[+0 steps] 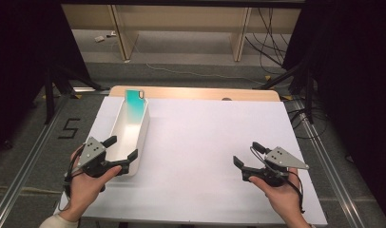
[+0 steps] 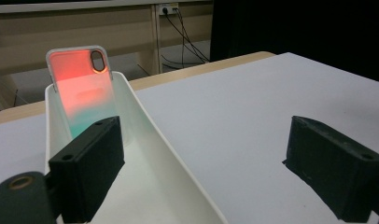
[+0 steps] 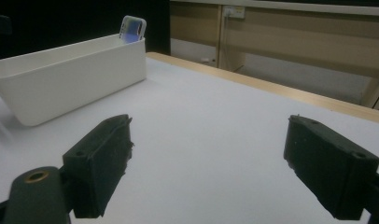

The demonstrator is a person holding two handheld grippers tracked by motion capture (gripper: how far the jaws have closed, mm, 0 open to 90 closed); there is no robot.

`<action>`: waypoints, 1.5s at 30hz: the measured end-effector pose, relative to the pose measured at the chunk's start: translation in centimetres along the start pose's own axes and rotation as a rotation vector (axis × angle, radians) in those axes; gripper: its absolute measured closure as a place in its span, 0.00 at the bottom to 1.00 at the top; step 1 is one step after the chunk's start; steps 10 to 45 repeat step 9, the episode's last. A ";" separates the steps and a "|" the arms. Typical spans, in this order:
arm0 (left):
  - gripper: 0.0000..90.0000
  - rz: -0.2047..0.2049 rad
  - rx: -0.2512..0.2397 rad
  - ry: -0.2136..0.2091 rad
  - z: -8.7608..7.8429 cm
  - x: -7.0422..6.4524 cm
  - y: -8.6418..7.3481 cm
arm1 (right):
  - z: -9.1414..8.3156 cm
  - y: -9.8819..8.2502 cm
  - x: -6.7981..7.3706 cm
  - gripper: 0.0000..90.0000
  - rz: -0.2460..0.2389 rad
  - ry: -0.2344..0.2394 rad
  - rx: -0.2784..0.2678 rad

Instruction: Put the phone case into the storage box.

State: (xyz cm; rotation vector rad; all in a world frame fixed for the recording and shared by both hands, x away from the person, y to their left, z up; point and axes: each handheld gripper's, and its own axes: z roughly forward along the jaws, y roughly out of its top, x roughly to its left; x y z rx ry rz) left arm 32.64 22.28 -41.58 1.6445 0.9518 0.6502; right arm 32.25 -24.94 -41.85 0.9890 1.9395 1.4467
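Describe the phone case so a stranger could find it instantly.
On the white table, find the long white bin at the left. The phone case leans upright against its far end, poking above the rim: a shiny teal-to-pink gradient with an oval camera cutout, the sole colourful item.

Even overhead light leaves the white counter point(image 1: 200, 142) bright against dark surroundings; shadows beneath each gripper are soft, and both gripper views look slightly blurred.

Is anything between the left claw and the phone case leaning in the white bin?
Nothing visible. The left claw is open astride the bin's near end, and the bin's inside is bare up to the phone case leaning at its far end.
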 end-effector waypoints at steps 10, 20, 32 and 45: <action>0.12 -0.006 -0.012 0.005 -0.1 -0.1 -0.7 | 0.1 -0.1 -0.1 0.18 0.003 0.003 -0.011; 0.12 -0.006 -0.012 0.005 -0.1 -0.1 -0.7 | 0.1 -0.1 -0.1 0.18 0.003 0.003 -0.011; 0.12 -0.006 -0.012 0.005 -0.1 -0.1 -0.7 | 0.1 -0.1 -0.1 0.18 0.003 0.003 -0.011; 0.12 -0.006 -0.012 0.005 -0.1 -0.1 -0.7 | 0.1 -0.1 -0.1 0.18 0.003 0.003 -0.011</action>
